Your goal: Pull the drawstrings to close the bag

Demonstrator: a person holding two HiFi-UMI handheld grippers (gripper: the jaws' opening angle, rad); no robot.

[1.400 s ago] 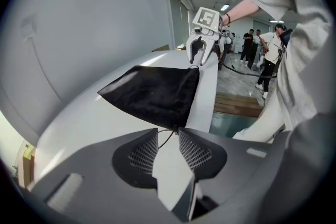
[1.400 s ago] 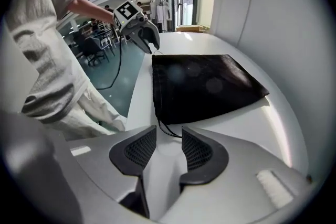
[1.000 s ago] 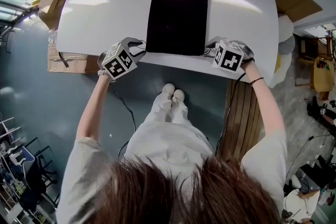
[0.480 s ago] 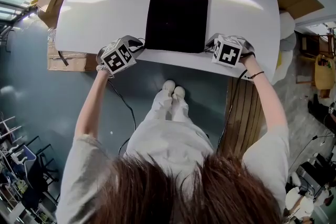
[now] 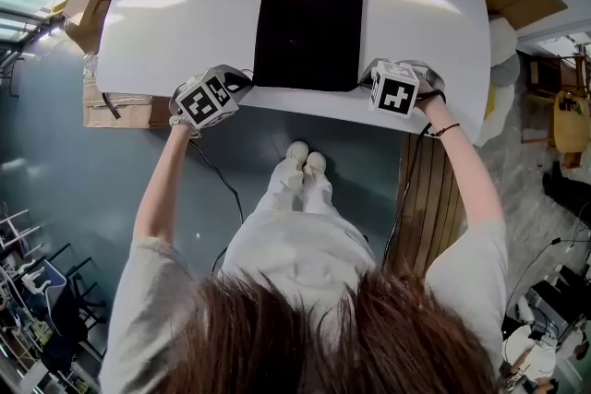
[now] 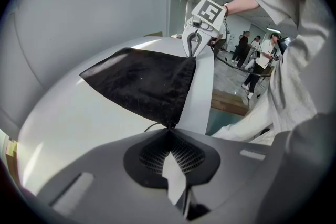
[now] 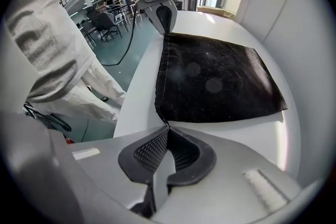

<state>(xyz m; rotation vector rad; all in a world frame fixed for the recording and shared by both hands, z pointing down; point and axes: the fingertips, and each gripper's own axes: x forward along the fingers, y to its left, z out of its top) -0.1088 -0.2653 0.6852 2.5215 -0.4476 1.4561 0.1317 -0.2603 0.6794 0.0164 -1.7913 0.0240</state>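
Broadly: white round-edged table (image 5: 185, 14), bare apart from a flat black bag (image 5: 307, 23) lying lengthwise away from the person, its gathered mouth edge along the table's near rim. That puts both mouth corners within reach of a steep downward approach, one gripper per corner, the person standing centred on the bag. Left gripper (image 6: 169, 128) has its jaws just closed; the tips are pressed together right at the left mouth corner, and a thin loop of drawstring (image 6: 151, 125) curls out of the pinch beside them. Right gripper (image 7: 167, 127) has likewise just closed, and its tips meet on the opposite corner of the bag; whether cord or only cloth sits in that pinch I cannot tell. Mouth hem is flat and ungathered, so no cinching has begun. Judgement: the grips sit opposite each other so the two hands can draw outward, apart, along the hem line.
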